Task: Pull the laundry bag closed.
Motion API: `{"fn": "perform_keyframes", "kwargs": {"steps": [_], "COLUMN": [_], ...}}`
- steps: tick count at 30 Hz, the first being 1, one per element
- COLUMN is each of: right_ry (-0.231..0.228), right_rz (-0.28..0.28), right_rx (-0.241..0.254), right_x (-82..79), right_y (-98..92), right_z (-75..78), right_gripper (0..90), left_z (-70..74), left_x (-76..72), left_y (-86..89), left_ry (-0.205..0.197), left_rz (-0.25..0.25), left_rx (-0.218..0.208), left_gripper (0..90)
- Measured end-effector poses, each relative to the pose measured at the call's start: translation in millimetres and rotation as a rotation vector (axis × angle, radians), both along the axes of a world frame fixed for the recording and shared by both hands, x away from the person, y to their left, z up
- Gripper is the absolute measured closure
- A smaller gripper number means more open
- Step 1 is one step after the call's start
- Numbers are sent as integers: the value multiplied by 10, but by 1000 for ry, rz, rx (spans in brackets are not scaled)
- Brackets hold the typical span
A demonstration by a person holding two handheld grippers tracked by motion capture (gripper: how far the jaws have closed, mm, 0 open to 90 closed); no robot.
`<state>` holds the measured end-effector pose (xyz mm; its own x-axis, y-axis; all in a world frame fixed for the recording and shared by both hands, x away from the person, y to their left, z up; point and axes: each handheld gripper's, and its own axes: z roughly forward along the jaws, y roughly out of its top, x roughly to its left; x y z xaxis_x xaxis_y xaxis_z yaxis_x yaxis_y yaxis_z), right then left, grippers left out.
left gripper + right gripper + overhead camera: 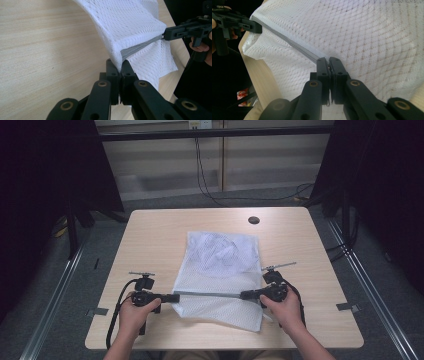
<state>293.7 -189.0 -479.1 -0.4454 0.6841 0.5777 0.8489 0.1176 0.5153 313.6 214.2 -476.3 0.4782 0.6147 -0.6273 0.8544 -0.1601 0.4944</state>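
A white mesh bag [220, 270] lies on the wooden table [150, 235], with crumpled white cloth inside near its far end. A grey zipper strip [210, 294] runs across its near part, pulled taut. My left gripper [176, 297] is shut on the zipper strip's left end, and in the left gripper view the mesh bag [125, 22] rises from my pinched jaws at the left gripper [121, 68]. My right gripper [243, 295] is shut on the strip's right end; the right gripper [329, 62] clamps the grey strip [294, 46] against the mesh bag [367, 32].
A round dark hole [254, 220] sits in the table near its far edge. Metal brackets [347, 306] stick out at the table's left and right sides. Cables hang down the wall behind. Bare tabletop lies left and right of the bag.
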Motion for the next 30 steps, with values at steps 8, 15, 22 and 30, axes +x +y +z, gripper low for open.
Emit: {"fn": "perform_keyframes", "kwargs": {"steps": [8, 15, 22, 30], "right_ry": [4, 8, 15, 15], "right_rz": [2, 1, -5, -2], "right_rx": [-16, -6, -1, -2], "right_x": [-4, -5, -9, -18], "right_y": [-6, -23, -38, -61], "right_z": [-1, -4, -6, 4], "right_gripper": [870, 870, 870, 870], "left_z": [-6, -3, 4, 0], "left_x": [5, 7, 2, 3], "left_y": [14, 17, 25, 31], "left_ry": [-1, -4, -6, -8], "left_rz": [6, 1, 0, -4], "left_rx": [5, 4, 7, 18], "left_gripper": [880, 880, 879, 879]}}
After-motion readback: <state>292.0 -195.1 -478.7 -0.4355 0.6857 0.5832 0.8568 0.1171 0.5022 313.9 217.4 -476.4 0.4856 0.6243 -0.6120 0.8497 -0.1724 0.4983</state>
